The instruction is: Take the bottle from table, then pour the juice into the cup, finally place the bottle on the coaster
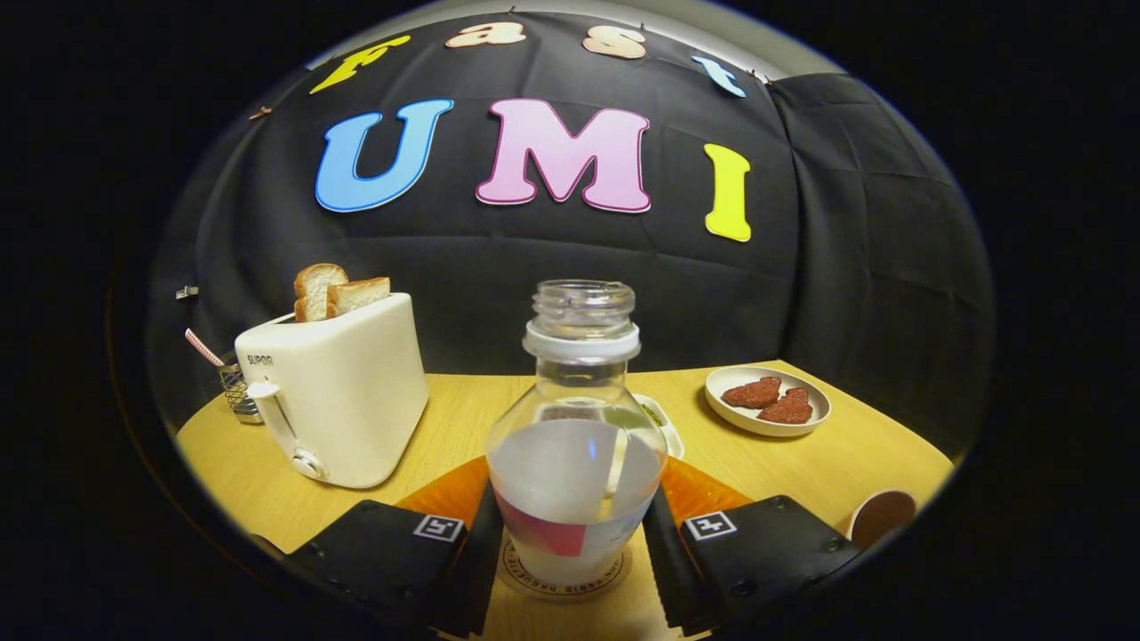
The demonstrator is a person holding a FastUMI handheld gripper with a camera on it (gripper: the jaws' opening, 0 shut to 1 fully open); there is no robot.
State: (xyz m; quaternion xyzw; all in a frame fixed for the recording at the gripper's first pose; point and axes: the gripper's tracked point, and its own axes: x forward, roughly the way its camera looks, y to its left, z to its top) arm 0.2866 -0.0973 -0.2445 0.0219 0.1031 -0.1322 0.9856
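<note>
Standing upright on the round coaster (pixel 563 580), the uncapped bottle (pixel 574 445) sits between the fingers (pixel 570 556), which flank its sides closely; contact cannot be told. Toaster (pixel 338 401) left of bottle, plate (pixel 768 402) right, bare tabletop (pixel 463 401) between.

We look from a single fisheye camera riding on the gripper (pixel 570 547), low over the wooden table (pixel 828 463) and facing forward along the two fingers (pixel 472 552), which flank the lower part of our view. The lens sits very near the bottle (pixel 577 445) between them, level with its body. Beyond, we face the black cloth wall (pixel 552 276), with the toaster (pixel 343 401) to one side and a plate (pixel 768 401) to the other.
</note>
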